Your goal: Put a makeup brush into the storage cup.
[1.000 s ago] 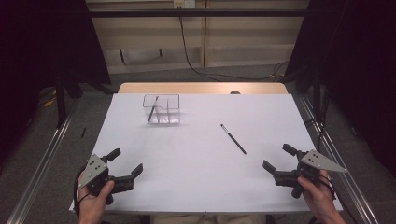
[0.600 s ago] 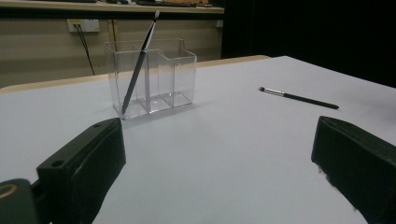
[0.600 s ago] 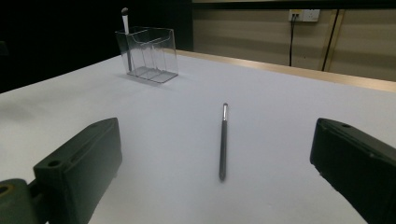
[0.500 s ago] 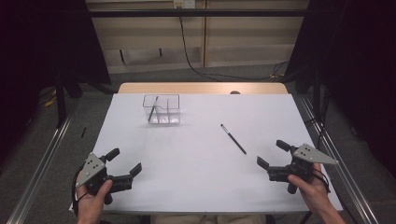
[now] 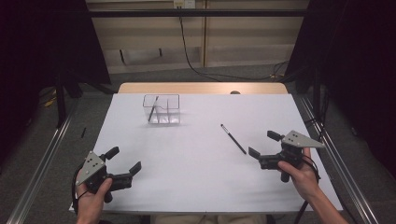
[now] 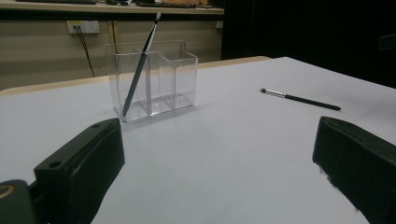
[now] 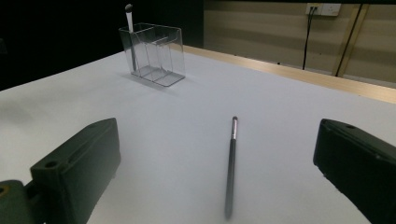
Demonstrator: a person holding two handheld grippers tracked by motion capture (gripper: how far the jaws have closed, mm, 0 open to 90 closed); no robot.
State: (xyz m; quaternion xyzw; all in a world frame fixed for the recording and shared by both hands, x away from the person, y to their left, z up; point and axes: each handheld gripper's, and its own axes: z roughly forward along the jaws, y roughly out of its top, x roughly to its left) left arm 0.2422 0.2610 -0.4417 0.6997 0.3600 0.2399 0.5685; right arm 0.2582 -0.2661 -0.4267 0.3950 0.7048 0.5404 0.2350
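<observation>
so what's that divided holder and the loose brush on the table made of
The clear three-compartment holder looks like glossy rigid plastic, perhaps acrylic: the wall shows through it and its edges catch light. The thin dark brush lying on the table has a matte black handle and a shiny, probably metal, ferrule.

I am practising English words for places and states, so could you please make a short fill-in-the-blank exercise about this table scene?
1. One brush stands tilted inside the clear ____.
2. The other brush lies flat on the ____ table.
3. The jaws of the right gripper are ____, with that flat brush ahead of them.
4. The left gripper holds ____.

Missing words: organizer; white; open; nothing
</observation>
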